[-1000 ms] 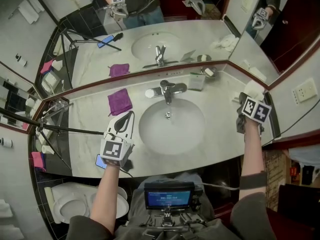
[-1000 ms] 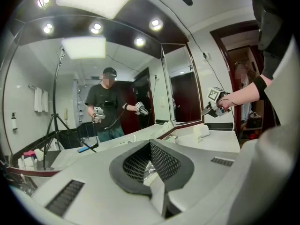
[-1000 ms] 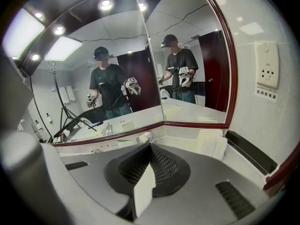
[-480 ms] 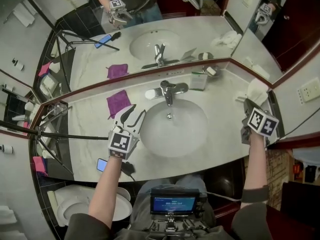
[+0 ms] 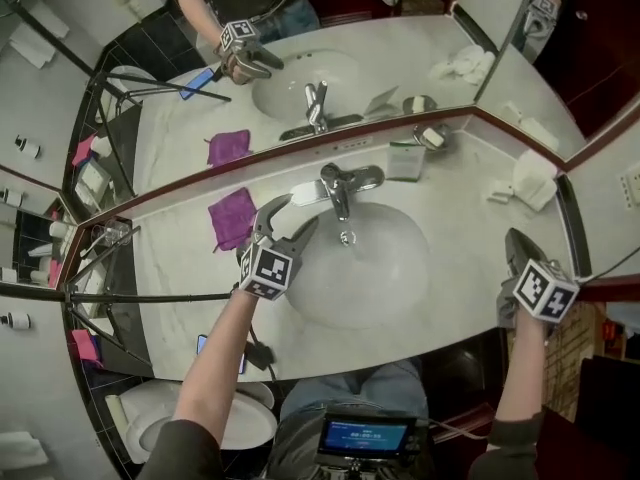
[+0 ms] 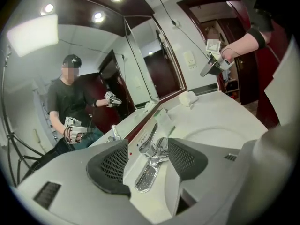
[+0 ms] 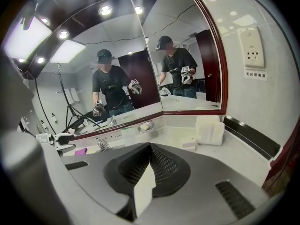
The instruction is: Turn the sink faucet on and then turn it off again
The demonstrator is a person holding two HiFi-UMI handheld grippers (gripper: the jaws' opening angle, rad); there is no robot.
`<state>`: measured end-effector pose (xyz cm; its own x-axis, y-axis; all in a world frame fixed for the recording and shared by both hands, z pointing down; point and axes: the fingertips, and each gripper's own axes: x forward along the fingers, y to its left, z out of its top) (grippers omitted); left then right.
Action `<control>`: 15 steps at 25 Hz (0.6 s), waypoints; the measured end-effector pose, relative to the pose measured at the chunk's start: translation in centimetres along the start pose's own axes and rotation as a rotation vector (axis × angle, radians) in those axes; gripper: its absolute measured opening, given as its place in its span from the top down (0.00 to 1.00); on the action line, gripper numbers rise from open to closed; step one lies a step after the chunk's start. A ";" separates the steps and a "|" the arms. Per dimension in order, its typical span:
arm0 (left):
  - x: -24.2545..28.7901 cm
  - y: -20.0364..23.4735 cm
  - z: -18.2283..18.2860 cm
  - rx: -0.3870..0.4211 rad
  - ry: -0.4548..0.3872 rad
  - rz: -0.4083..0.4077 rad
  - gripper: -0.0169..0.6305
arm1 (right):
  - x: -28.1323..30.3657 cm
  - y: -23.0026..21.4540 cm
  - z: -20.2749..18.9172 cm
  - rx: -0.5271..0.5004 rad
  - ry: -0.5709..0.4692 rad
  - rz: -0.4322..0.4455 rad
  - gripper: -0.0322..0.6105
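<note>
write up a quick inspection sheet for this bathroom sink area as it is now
surface: marble countertop with an oval sink, no running water seen
job's things: chrome faucet behind the sink, untouched
clutter: purple cloth left of faucet; folded white towel at right; soap dish on back ledge
grippers: left tool open, jaws just opened wider, nothing between them, faucet just ahead; right tool shut, empty
cables: thin wire on right wall
surroundings: mirrors behind, tripod and toilet at left

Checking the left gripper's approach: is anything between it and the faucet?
Nothing visible. The left gripper, whose jaws have just been opening with nothing between them, faces the faucet across bare counter; the cloth lies off to its left.
</note>
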<state>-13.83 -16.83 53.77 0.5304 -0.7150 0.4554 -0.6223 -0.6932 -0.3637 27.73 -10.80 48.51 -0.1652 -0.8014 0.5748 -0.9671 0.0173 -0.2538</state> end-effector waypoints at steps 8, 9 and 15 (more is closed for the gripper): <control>8.1 -0.4 -1.6 0.225 0.008 -0.038 0.59 | 0.9 -1.3 -4.8 0.040 0.032 -0.006 0.92; 8.8 -0.5 -1.6 0.250 0.005 -0.039 0.60 | 0.9 -1.4 -5.1 0.043 0.034 -0.008 0.92; 12.1 -1.2 -0.5 0.305 0.001 -0.040 0.63 | 0.4 -2.4 -5.9 0.037 0.038 -0.038 0.92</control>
<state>-6.89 -24.61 60.11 0.5508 -0.6865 0.4747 -0.3996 -0.7162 -0.5722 28.88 -7.62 53.96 -0.1363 -0.7779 0.6135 -0.9651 -0.0356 -0.2596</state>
